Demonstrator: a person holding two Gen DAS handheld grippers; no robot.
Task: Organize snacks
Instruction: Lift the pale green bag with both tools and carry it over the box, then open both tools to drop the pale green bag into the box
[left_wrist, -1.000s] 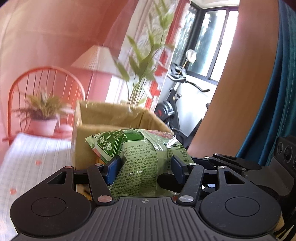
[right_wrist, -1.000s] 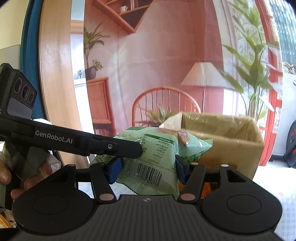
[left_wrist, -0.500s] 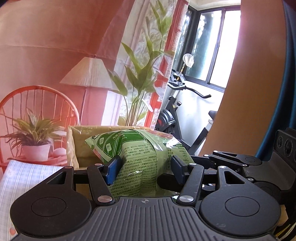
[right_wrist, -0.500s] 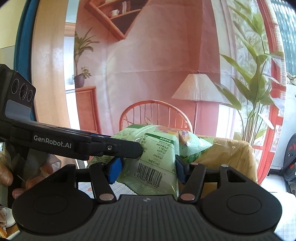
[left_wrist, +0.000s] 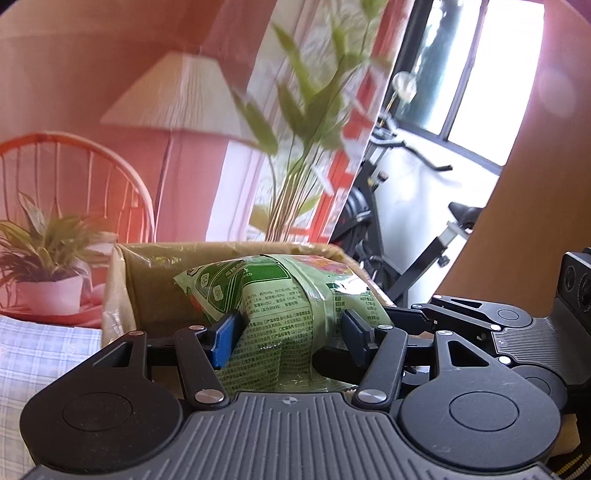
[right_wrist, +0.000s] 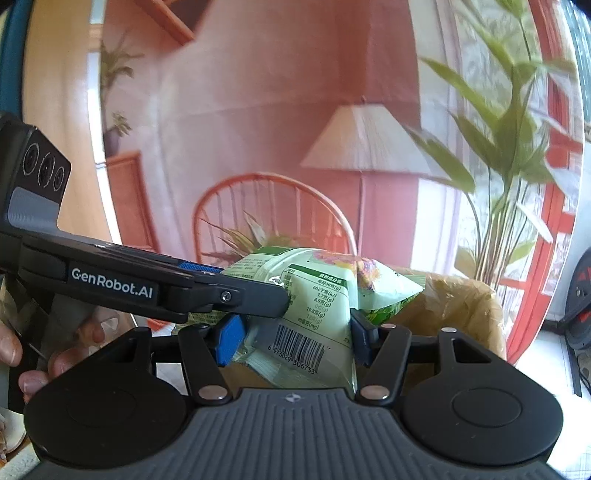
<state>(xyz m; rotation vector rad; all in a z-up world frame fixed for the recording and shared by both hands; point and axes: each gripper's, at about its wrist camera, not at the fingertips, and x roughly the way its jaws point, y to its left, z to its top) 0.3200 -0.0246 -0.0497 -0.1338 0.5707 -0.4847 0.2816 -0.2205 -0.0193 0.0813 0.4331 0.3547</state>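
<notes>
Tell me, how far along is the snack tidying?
Midway, it seems. Done: the green snack bag is lifted. In hand: the left gripper and right gripper both clamp it, in front of the open cardboard box. Left: lowering it in and letting go. Other snacks aren't visible.

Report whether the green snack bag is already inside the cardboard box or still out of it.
Still out. The green snack bag is clamped between both grippers' pads, held in front of the cardboard box, whose open top shows behind it.
</notes>
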